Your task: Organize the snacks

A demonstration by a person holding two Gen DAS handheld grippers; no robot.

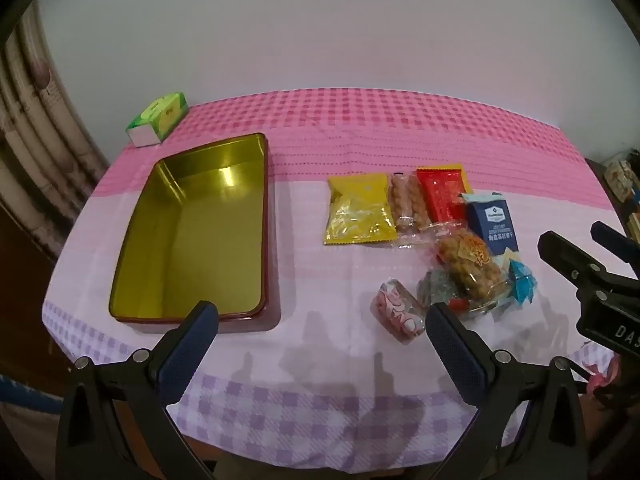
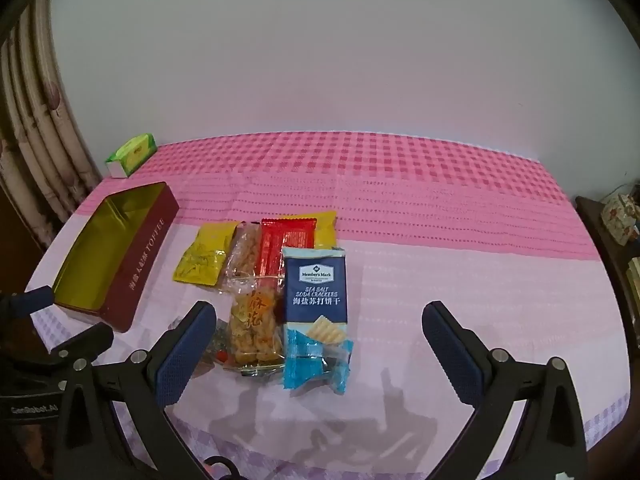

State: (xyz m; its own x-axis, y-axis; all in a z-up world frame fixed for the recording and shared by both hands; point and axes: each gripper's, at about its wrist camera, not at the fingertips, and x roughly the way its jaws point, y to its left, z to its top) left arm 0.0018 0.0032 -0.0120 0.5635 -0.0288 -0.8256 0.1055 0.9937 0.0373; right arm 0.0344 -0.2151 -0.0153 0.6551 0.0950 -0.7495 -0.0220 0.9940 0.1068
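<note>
Both the left gripper (image 1: 322, 316) and right gripper (image 2: 314, 320) gape empty. Snacks (image 2: 314, 292) lie right of the tin (image 1: 192, 232): light, crinkly, slippery, probably crushable; pinch packets across flat middles.

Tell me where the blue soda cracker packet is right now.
The soda cracker packet lies on the tablecloth at the right end of the snack pile, beside the red packet, far from the open tin.
</note>
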